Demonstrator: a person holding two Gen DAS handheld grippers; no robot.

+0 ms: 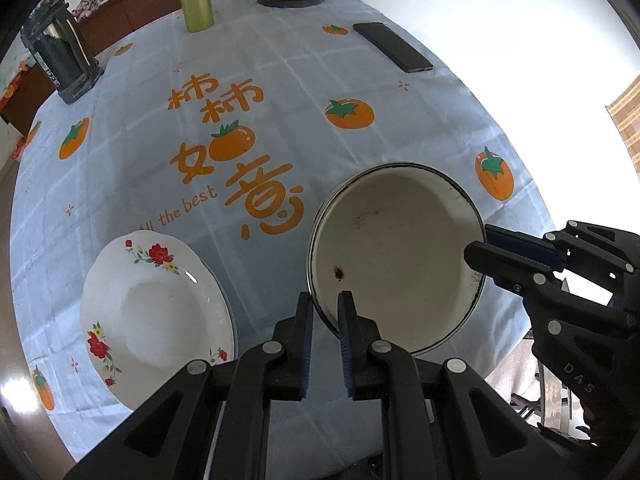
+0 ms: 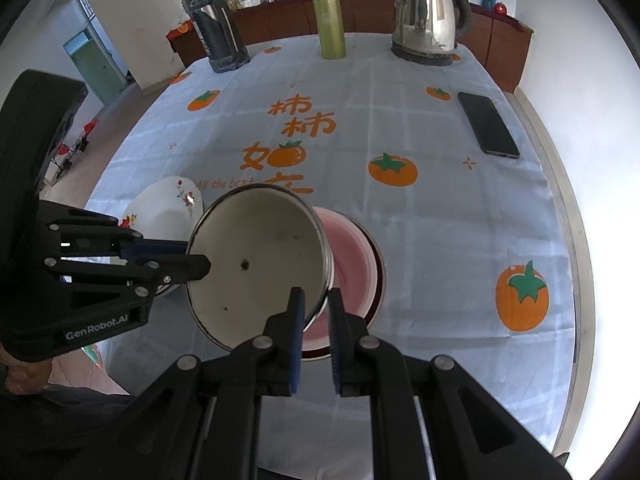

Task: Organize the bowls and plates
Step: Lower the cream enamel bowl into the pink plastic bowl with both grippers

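A cream enamel bowl [image 1: 394, 256] with a dark rim is held tilted above the table by both grippers. My left gripper [image 1: 325, 300] is shut on its near-left rim. My right gripper [image 2: 316, 298] is shut on its right rim; it also shows in the left wrist view [image 1: 480, 240] at the bowl's right edge. In the right wrist view the bowl [image 2: 256, 264] hangs just left of and above a pink plate [image 2: 356, 264] lying on the cloth. A white flowered plate [image 1: 154, 316] lies on the table to the left.
The table has a pale blue cloth [image 1: 248, 92] with orange fruit prints. At the far side stand a dark flask [image 2: 214, 26], a green tumbler [image 2: 329, 24] and a steel kettle [image 2: 426, 14]. A black phone [image 2: 488, 124] lies at the right.
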